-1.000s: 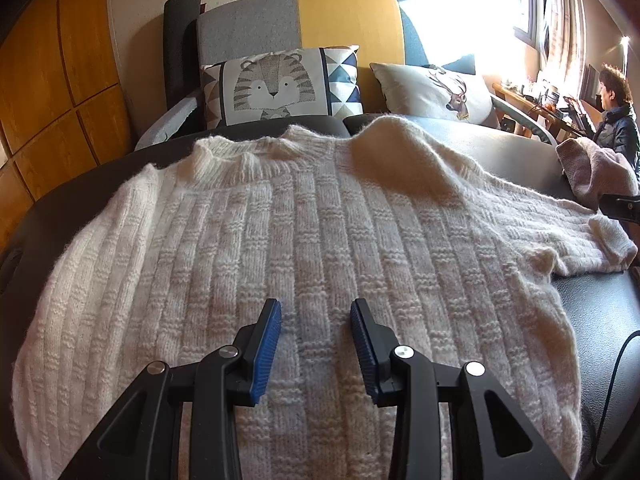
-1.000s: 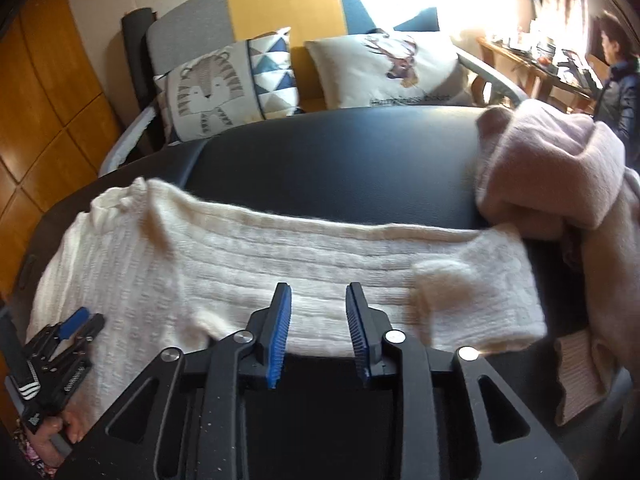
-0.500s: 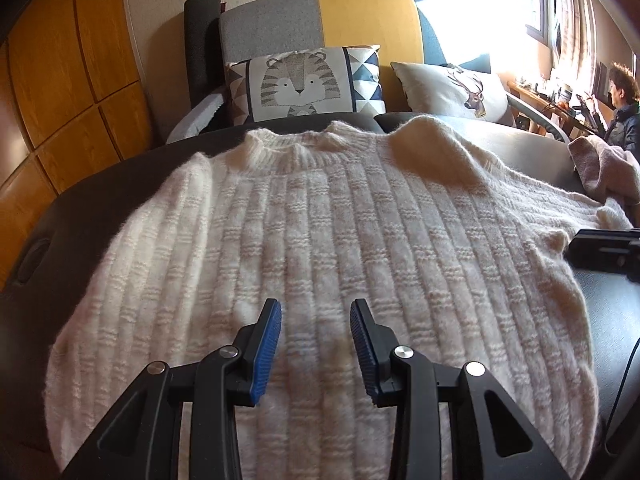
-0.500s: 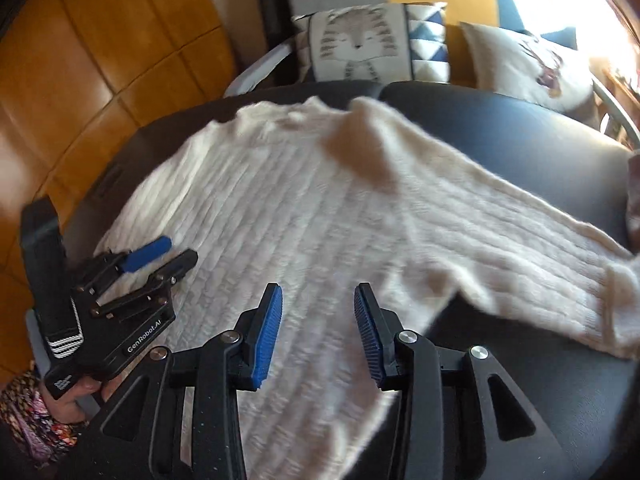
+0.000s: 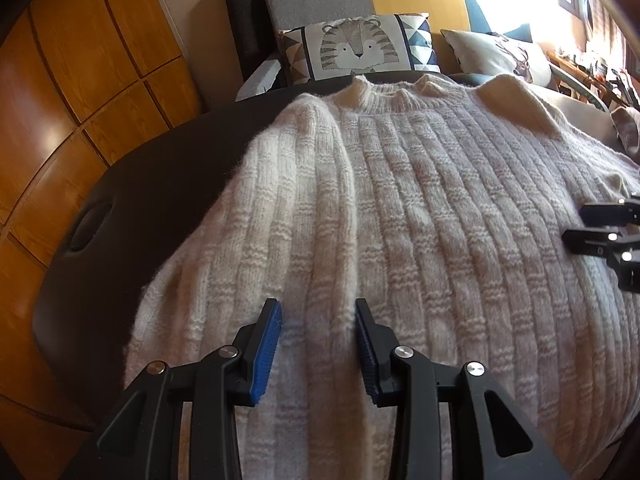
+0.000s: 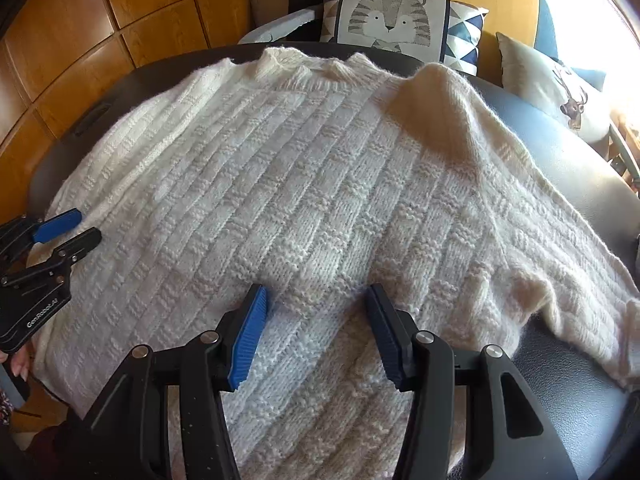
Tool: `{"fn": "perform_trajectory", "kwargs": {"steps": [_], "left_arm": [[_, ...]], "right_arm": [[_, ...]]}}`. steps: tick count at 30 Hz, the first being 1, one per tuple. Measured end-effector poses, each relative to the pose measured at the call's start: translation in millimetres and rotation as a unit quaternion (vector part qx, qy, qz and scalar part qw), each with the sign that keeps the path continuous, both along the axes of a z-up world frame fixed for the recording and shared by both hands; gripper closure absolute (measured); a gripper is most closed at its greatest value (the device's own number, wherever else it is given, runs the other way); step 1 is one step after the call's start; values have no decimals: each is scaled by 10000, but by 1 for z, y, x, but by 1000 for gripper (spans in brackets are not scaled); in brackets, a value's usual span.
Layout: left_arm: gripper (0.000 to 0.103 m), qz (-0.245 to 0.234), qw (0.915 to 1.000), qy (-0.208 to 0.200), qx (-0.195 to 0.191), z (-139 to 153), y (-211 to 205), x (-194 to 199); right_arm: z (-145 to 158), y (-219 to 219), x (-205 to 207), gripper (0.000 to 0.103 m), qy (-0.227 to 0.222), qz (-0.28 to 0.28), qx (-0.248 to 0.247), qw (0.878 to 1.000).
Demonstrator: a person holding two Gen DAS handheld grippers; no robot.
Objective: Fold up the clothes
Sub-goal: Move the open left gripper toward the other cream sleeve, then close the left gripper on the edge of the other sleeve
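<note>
A cream cable-knit sweater (image 6: 304, 184) lies spread face-up on the dark table (image 6: 560, 148), collar toward the sofa with the tiger cushion (image 6: 396, 20), one sleeve trailing off to the right side. The left gripper (image 5: 316, 344) hovers over the left part of the body, its fingers (image 5: 266, 348) spread with nothing pinched. The right gripper (image 6: 316, 332) hangs above the lower right of the body near the armpit; its fingers (image 6: 248, 340) are opening, and only flat knit lies below them, not between the pads.

The step in hand looks like squaring up for the first fold. To do it well, I'd have each gripper take a side edge rather than the middle, the right one picking up the loose sleeve close to the shoulder seam so it swings in as one piece. The raised hump at the right shoulder (image 6: 436, 108) wants flattening first, or the fold will set crooked. Fluffy yarn snags, so pinch a full layer, not a few loops. Whether the hem lies straight I can't tell; it sits under the grippers.

Compared with a second ago, the right gripper has swung from the sleeve end over to the body and widened its fingers, while the left has slid leftward with its spread unchanged.
</note>
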State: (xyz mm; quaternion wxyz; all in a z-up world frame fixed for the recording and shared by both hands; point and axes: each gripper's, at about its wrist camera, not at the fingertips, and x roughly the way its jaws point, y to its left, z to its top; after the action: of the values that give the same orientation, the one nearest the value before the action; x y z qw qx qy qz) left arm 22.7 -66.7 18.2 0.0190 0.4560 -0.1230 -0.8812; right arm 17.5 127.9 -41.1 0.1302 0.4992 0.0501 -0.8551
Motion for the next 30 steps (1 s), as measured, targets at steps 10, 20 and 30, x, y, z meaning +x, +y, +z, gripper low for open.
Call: {"fn": "perform_trajectory", "kwargs": {"steps": [10,20,30], "left_arm": [[66,-369,9981,-411,276,12,-28,63],[66,-367,9992,-57,-143,1,-24,96],[94,712,9935,815,361,42,-83,75]], "right_arm": [[0,3,-3,49,109,-71,124,9998],[0,0,-2,49,130,-89,155,9998],[1,-3,-3,49,50,-162,131,9998]]}}
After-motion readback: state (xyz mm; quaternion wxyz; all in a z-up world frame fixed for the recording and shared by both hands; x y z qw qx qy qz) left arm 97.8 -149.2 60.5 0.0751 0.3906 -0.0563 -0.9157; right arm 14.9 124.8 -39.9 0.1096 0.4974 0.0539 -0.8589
